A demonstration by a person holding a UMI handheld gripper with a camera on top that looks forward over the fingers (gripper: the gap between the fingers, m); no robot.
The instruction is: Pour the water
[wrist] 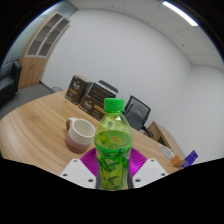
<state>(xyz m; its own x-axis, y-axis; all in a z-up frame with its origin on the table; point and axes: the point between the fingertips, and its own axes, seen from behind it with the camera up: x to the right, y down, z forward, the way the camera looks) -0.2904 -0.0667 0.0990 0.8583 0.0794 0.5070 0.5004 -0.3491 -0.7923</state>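
Note:
A clear bottle [112, 142] with a green cap and a green label stands upright between my gripper's [112, 168] two fingers. Both purple pads [88, 163] press on its sides, so the gripper is shut on the bottle. The bottle's base is hidden below the fingers, so I cannot tell whether it rests on the table. A white mug [79, 133] with its handle toward the left stands on the wooden table [35, 130], just beyond and to the left of the bottle.
Black office chairs [137, 112] and a dark box [78, 90] stand along the table's far side. A small orange and purple object [183, 158] lies on the table to the right. White walls rise behind.

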